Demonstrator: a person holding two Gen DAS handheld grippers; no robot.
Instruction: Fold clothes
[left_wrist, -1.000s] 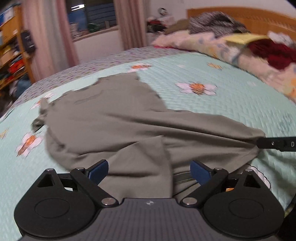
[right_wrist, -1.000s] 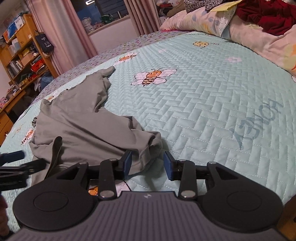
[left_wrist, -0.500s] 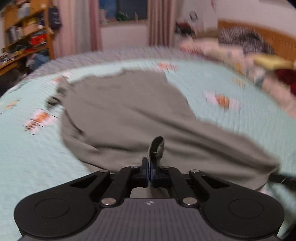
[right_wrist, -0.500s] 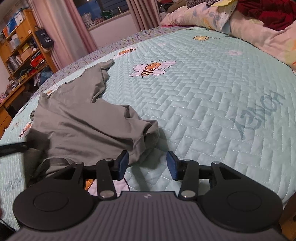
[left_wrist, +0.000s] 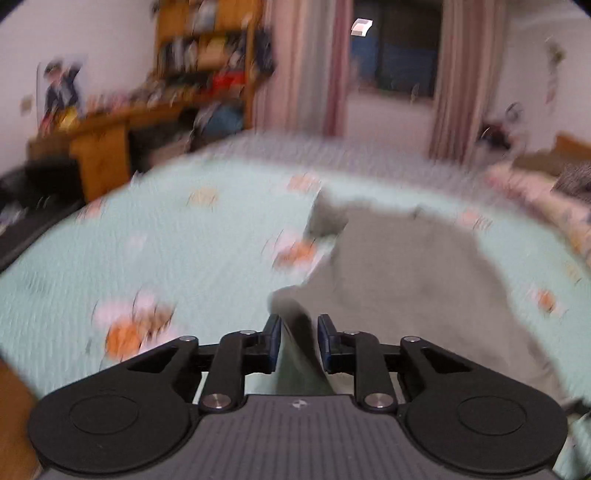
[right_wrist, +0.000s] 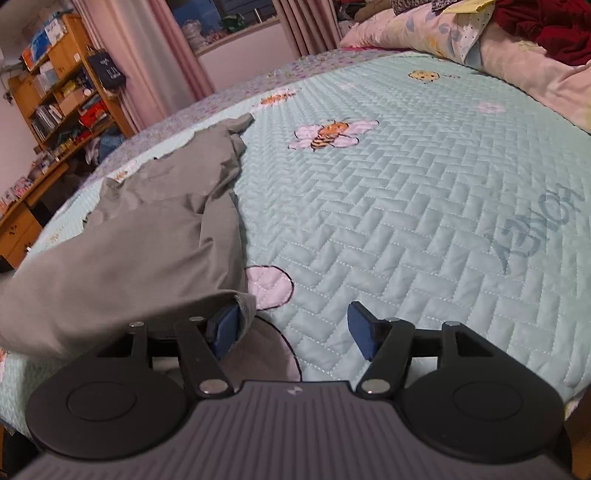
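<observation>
Left view motion-blurred; left claw (left_wrist: 299, 341) apart, grey shirt (right_wrist: 147, 236) fold between. Right claw (right_wrist: 291, 330) apart, shirt draping left finger.

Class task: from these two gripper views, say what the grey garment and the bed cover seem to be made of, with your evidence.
Grey garment: probably soft matte knit, cotton-like; it drapes in limp folds without shine. Bed cover: seemingly quilted padded fabric with slight sheen; stitched herringbone lines puff between seams.

Both grippers sitting low at the bottom of their frames.
The left gripper (left_wrist: 299, 341) is holding its jaws slightly parted around grey cloth; the right gripper (right_wrist: 293, 330) is spreading its jaws wide.
</observation>
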